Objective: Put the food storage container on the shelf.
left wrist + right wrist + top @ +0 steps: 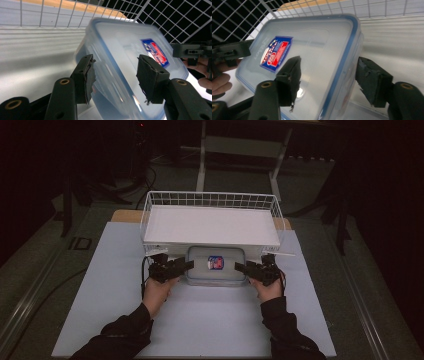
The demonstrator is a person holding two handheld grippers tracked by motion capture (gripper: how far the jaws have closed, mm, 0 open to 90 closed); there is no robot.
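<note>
Jaws of both grippers, left gripper point(187, 265) and right gripper point(241, 266), stand released astride the lidded container point(216, 265); pull straight back, clear of the wire basket point(150, 207).

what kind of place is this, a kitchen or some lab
Likely a lab or recording room, not a kitchen: a white table holding one wire basket and a plastic box, dark surroundings and a metal stand behind.

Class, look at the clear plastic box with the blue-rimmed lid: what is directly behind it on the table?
A white wire basket with a flat white panel stands behind the plastic box. The box's far edge sits beneath that panel, out of sight.
</note>
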